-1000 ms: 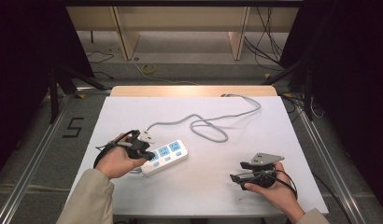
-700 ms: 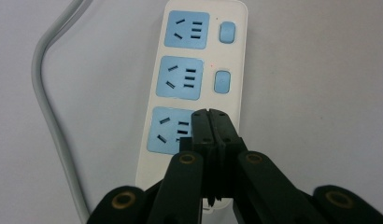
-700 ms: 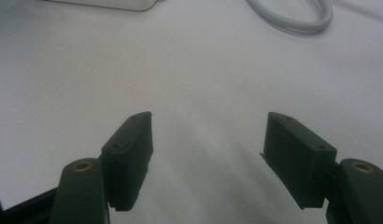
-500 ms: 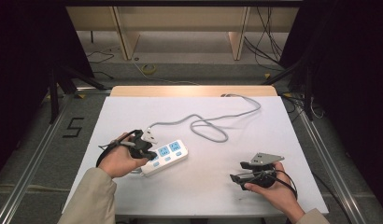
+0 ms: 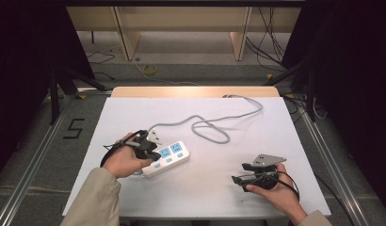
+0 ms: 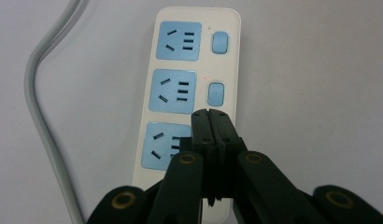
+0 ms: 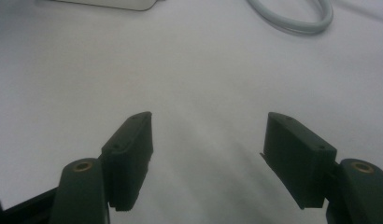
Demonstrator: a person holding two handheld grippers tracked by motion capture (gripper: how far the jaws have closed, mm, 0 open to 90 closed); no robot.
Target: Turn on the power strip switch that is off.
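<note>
A white power strip with three blue sockets lies on the white table, left of centre. In the left gripper view the power strip runs away from me, with two blue switches beside its sockets. My left gripper is shut with nothing between its jaws, and its tips sit over the strip's near end, hiding the spot beside the third socket. In the high view the left gripper rests at the strip's left end. My right gripper stands open low over bare table at the front right; the right gripper holds nothing.
The strip's grey cable loops across the table's middle and runs off the back edge. Its white plug lies just behind the strip. The cable loop lies ahead of the right jaws. A wooden board borders the table's far edge.
My left hand has moved its shut gripper to the right, onto the strip's near end. The right gripper and the strip have stayed where they were.
</note>
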